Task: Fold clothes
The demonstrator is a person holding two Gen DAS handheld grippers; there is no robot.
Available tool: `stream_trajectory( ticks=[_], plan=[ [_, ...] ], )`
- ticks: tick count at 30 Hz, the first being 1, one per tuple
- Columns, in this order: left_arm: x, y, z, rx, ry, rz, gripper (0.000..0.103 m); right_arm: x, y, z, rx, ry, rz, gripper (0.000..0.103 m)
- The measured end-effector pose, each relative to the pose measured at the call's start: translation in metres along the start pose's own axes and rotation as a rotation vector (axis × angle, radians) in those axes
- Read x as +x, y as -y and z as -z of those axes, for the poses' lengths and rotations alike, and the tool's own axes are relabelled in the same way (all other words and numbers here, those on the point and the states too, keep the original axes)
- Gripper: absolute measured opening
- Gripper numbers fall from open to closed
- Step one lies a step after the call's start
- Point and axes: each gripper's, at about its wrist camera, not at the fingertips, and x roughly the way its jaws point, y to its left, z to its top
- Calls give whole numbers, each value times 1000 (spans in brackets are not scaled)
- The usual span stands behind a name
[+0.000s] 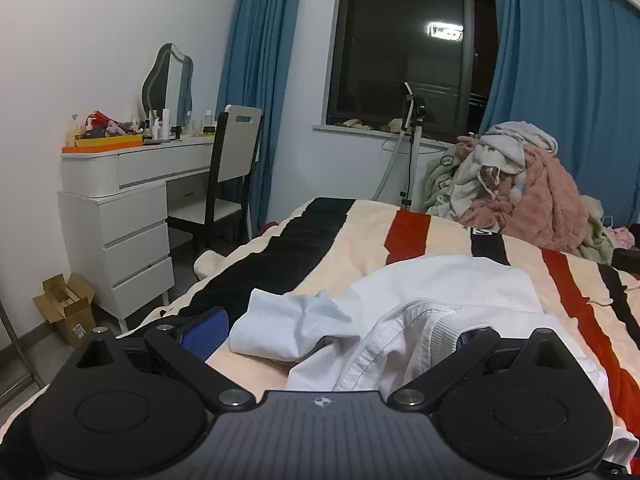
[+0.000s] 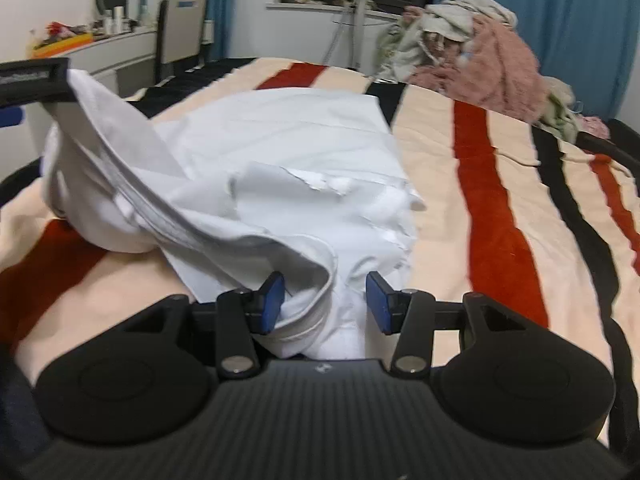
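A white garment [image 1: 440, 292] lies crumpled on the striped bed cover [image 1: 400, 232]. My left gripper [image 1: 332, 336] is wide open; the garment's ribbed hem drapes between its blue pads [image 1: 204, 332]. In the right wrist view the same white garment [image 2: 280, 152] lies ahead, one edge lifted at the left by the other gripper [image 2: 32, 80]. My right gripper [image 2: 326, 300] is half open, with a fold of the white cloth between its blue pads [image 2: 272, 300], not clamped.
A heap of pink, grey and green clothes [image 1: 516, 184] sits at the far right of the bed [image 2: 480, 52]. A white dresser [image 1: 120, 208] with a mirror and a chair [image 1: 232, 168] stand left. A cardboard box [image 1: 66, 312] is on the floor.
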Motion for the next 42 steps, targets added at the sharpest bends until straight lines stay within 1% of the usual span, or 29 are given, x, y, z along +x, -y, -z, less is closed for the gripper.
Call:
stream_trajectory(
  ticks=[2,4,5,7,9,11,12,14,15,17,19,21,23,24,26,28,31,32,33,34,35,36,40,42],
  plan=[
    [0,-2,0,-9,2,-8,101,0,8,0,50,-8,9,47],
    [0,-4,0,-15,0,-9,101,-1,20,1,122,10,40,47],
    [0,-4,1,-16,-3,-8,101,-3,29,0,164,40,62,47],
    [1,-4,3,-13,-14,5,103,-15,44,0,254,140,122,47],
    [3,0,6,4,-24,27,103,-25,51,-1,301,229,177,48],
    [5,6,10,36,-30,36,103,-34,56,-1,336,313,230,53],
    [7,9,11,52,-34,39,103,-36,57,-1,338,337,254,53],
    [12,10,15,49,-66,47,103,-35,55,1,318,349,290,53],
    [15,8,17,41,-82,50,103,-33,54,1,309,348,299,53],
    [19,0,18,-11,-109,73,103,-33,51,1,298,357,309,53],
    [16,-8,18,-60,-107,88,103,-35,49,0,287,374,315,53],
    [7,-12,15,-86,-73,84,103,-43,47,-2,288,415,306,53],
    [-4,-14,3,-84,-8,86,103,-53,52,-9,336,455,278,53],
    [-10,-15,-5,-89,22,82,103,-60,57,-15,372,465,252,53],
    [-27,-16,-27,-104,85,103,103,-76,66,-31,426,494,208,53],
    [-46,-16,-54,-109,156,115,103,-100,71,-55,432,545,184,53],
    [-76,-15,-105,-129,257,131,103,-143,79,-100,430,633,131,53],
    [-86,-16,-124,-142,285,139,103,-158,83,-117,433,656,116,56],
    [-96,-16,-144,-155,312,148,103,-174,86,-133,435,679,102,65],
    [-106,-17,-164,-164,342,151,103,-190,90,-150,438,703,87,70],
    [-117,-18,-186,-169,374,151,103,-207,93,-166,436,729,78,78],
    [-126,-18,-203,-173,403,153,103,-224,95,-180,424,759,75,83],
    [-166,-19,-277,-180,506,210,103,-294,101,-230,363,888,76,84],
    [-186,-15,-314,-163,543,233,103,-326,108,-256,347,928,80,85]
  ],
)
